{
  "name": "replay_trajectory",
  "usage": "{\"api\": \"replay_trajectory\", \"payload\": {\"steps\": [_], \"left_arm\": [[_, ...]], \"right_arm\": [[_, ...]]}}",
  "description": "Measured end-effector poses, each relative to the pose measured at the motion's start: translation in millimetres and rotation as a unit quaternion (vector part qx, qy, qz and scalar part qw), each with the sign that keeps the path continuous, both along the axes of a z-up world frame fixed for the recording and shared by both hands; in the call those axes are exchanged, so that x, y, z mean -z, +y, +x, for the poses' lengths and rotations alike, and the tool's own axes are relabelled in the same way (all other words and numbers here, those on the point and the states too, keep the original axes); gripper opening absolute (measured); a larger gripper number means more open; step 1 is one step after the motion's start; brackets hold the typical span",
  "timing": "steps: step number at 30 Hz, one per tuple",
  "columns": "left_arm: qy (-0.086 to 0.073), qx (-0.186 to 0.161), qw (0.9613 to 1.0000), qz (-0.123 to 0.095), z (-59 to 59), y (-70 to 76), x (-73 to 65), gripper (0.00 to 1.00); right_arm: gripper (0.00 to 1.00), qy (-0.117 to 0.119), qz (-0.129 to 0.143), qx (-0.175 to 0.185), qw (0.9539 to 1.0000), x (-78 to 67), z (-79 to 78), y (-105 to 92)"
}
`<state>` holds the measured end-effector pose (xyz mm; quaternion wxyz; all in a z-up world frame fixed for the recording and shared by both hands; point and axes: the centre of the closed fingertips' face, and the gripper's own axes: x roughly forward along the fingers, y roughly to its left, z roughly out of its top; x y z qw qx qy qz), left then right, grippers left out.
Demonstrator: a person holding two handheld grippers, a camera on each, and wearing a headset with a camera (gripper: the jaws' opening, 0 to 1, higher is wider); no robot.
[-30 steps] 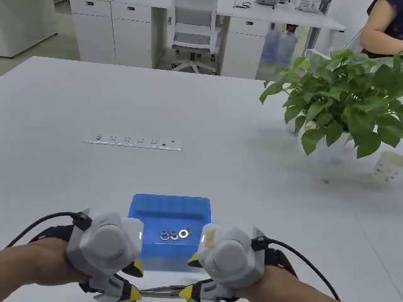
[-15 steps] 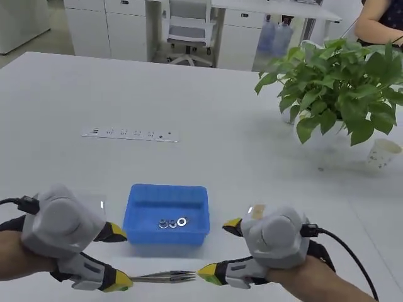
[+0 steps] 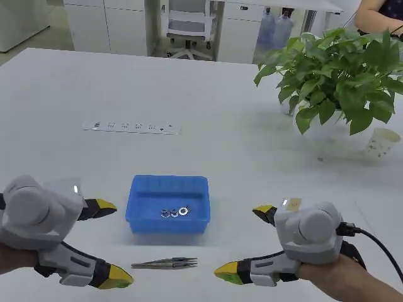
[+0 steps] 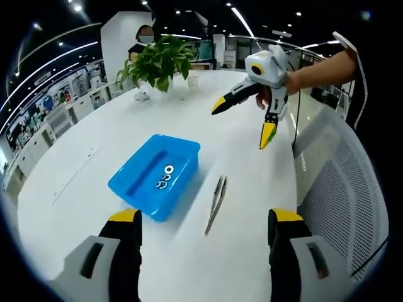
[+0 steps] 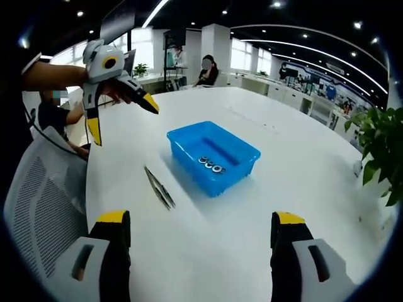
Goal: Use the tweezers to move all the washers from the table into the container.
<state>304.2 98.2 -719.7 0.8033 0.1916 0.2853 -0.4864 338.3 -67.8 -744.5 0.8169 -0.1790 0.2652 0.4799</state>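
A blue container [image 3: 169,204] sits on the white table with three washers [image 3: 174,212] inside; it also appears in the left gripper view [image 4: 155,176] and the right gripper view [image 5: 213,154]. Metal tweezers [image 3: 165,263] lie flat on the table just in front of it, touched by neither gripper. My left gripper [image 3: 111,242] is open at the lower left, its jaws wide apart. My right gripper [image 3: 244,242] is open at the lower right. The tweezers [image 4: 215,204] lie between the two grippers and show again in the right gripper view as tweezers [image 5: 160,187].
A potted green plant [image 3: 338,69] and a paper cup [image 3: 381,143] stand at the far right. A white power strip [image 3: 130,128] lies mid-table. An office chair [image 3: 188,24] and cabinets stand beyond the table's far edge.
Both grippers have moved apart, left and right, away from the tweezers, which now lie free on the table. The camera has also shifted.
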Motion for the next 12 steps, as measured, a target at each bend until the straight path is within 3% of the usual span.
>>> {"api": "replay_trajectory", "payload": {"steps": [5,12], "left_arm": [[0.000,-0.011,0.9999,-0.009,-0.6,-3.4,-2.3,0.99],[-0.016,-0.021,0.9994,-0.023,2.1,-6.3,-10.5,0.99]], "right_arm": [[1.00,0.004,-0.002,-0.003,1.0000,2.7,-4.8,-4.1],[1.00,0.007,-0.003,-0.002,1.0000,3.1,-8.6,-6.1]]}}
